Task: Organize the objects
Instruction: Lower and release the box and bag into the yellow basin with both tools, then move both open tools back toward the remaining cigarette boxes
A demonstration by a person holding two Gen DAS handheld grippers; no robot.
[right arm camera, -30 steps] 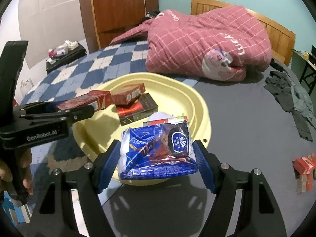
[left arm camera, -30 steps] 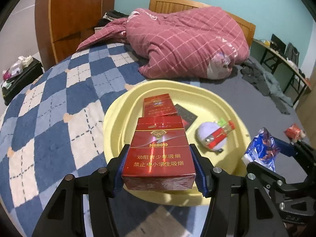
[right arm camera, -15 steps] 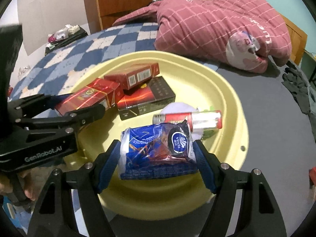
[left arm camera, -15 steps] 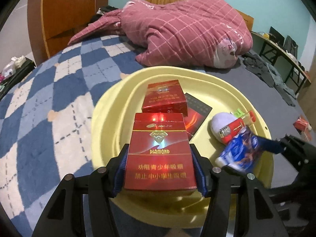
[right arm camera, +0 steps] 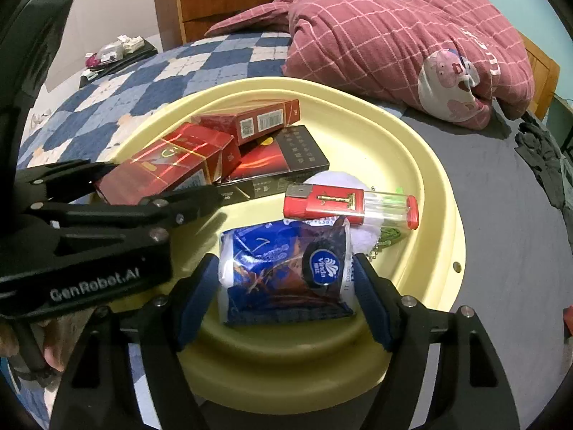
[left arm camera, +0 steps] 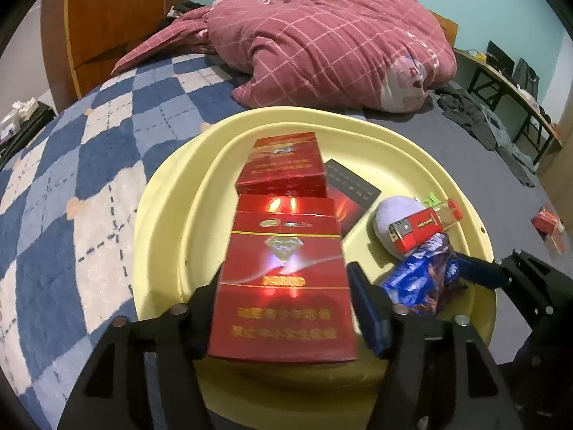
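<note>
Right wrist view alone shows barcoded red box (right arm camera: 250, 122), person's fingers (right arm camera: 53, 351)

Black left gripper (right arm camera: 118, 186) arm: white "GenRobot.AI". Crinkly blue plastic tissue packet (right arm camera: 286, 272): round "Vinda" badge. Red cardboard cigarette pack (left arm camera: 283, 279): gold lettering blurred, unreadable.

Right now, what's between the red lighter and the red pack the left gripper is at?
In the right wrist view: a black-and-red box lies flat in the yellow basin, between the lighter and the red pack.

Bedroom: bed (left arm camera: 89, 165) w/ quilt (left arm camera: 322, 50), wardrobe (left arm camera: 118, 14)
</note>
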